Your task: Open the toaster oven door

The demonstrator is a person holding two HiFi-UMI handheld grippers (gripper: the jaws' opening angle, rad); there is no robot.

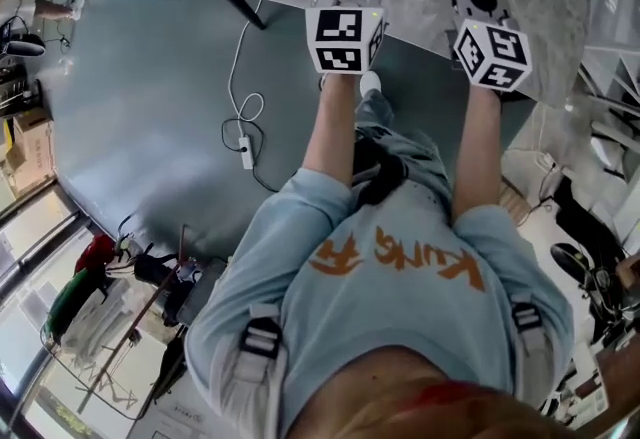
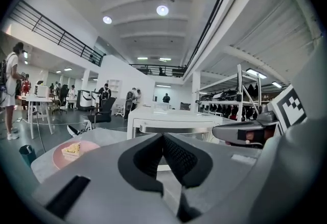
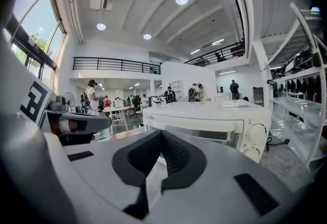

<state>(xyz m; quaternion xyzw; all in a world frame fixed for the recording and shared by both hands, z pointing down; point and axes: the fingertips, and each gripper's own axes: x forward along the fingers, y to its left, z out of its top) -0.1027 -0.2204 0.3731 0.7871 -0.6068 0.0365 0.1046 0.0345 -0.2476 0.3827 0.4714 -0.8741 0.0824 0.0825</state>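
The left gripper (image 2: 163, 137), jaws pressed together, faces the white toaster oven (image 2: 153, 117).

Orange print on person's light-blue shirt (image 1: 420, 327), upside down, reads approx. "KUNG" + 2nd word, illegible. No other legible txt.

Forearms (image 1: 335, 127) stretched forward side by side, left tongs (image 2: 163, 140) closed, empty, right tongs (image 3: 162, 136) closed, empty
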